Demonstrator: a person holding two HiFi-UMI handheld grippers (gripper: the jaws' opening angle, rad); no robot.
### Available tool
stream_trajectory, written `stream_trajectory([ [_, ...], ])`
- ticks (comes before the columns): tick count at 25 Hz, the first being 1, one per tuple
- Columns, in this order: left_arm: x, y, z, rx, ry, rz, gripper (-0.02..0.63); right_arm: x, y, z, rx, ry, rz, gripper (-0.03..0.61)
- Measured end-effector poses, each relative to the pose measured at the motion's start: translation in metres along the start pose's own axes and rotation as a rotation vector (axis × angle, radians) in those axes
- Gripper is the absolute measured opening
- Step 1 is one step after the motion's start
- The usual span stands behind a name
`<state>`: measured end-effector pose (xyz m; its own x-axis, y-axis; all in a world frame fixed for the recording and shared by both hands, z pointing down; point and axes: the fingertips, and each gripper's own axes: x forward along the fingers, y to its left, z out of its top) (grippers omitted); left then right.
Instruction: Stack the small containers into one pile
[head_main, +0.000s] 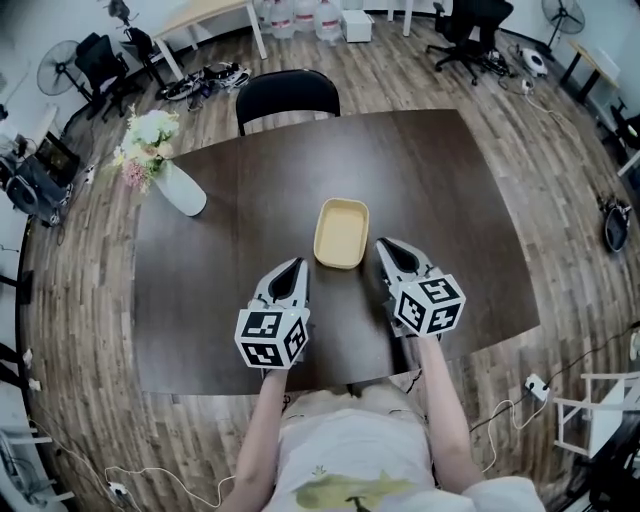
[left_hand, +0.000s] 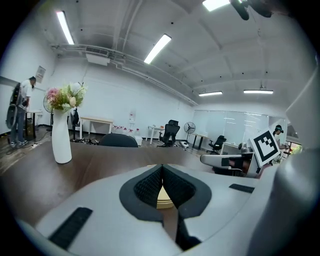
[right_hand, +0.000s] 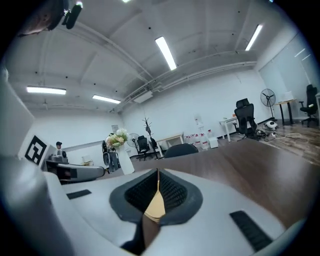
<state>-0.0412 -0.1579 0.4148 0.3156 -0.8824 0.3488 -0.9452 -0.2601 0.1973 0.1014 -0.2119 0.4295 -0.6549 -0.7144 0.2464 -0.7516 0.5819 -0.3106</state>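
Yellow container (head_main: 341, 233) lies between left gripper (head_main: 297, 265) and right gripper (head_main: 385, 245), both closed.

One container (head_main: 341, 233) in sight. One table (head_main: 450, 200). Two grippers: left gripper (head_main: 297, 264), right gripper (head_main: 384, 244), each with one marker cube. One vase (head_main: 180, 188), one bunch of flowers (head_main: 148, 140). One black chair (head_main: 287, 95) at the table. Two office chairs (head_main: 468, 28) (head_main: 100, 58) beyond. Three bottles (head_main: 300, 15). Two fans (head_main: 58, 66) (head_main: 565, 12).
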Motion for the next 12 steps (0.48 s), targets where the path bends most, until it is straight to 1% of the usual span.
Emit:
stream_trajectory([
  [5,-0.012,-0.009,0.016,0.020,-0.053,0.013,0.025,-0.019,0.006,0.025,0.004,-0.064,0.070,0.025],
  [10,-0.025,-0.014,0.033,0.080,-0.109,0.040,0.025,-0.035,0.007,0.042,-0.002,-0.114,0.085,0.023],
  [12,-0.030,-0.017,0.039,0.090,-0.132,0.051,0.025,-0.040,0.005,0.046,-0.007,-0.128,0.085,0.022],
])
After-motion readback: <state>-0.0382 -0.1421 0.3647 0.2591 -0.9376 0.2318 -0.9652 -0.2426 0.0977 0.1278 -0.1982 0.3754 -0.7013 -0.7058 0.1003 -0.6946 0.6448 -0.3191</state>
